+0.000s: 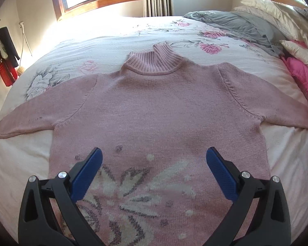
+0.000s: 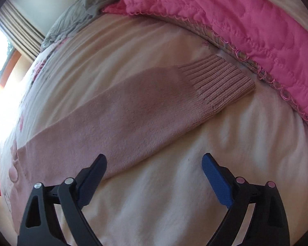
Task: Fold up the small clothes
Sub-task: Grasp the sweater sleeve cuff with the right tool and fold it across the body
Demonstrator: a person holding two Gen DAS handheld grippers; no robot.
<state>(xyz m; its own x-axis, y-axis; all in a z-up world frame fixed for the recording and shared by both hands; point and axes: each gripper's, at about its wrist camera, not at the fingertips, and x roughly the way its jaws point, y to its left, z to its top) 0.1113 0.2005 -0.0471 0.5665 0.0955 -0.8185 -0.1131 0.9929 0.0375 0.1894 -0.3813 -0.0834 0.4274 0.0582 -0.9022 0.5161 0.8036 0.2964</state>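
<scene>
Bed (image 1: 117, 34) w/ floral cover carries the pink sweater (image 1: 154, 106), spread flat, front up, sleeves out. Best start: pinch the right sleeve (image 2: 133, 110) near its cuff (image 2: 221, 84), fold inward. Left tool (image 1: 154, 155) hovers over the hem, wide open, empty. Right tool (image 2: 154, 162) wide open, empty, low by the sleeve.

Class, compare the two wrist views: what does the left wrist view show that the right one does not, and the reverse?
Only the left wrist view shows the sweater's collar, its flower pattern and the open left gripper above it. Only the right wrist view shows the ribbed cuff near the pink quilt's edge, with the open right gripper. Both show the pink sweater, bedspread and pink quilt.
</scene>
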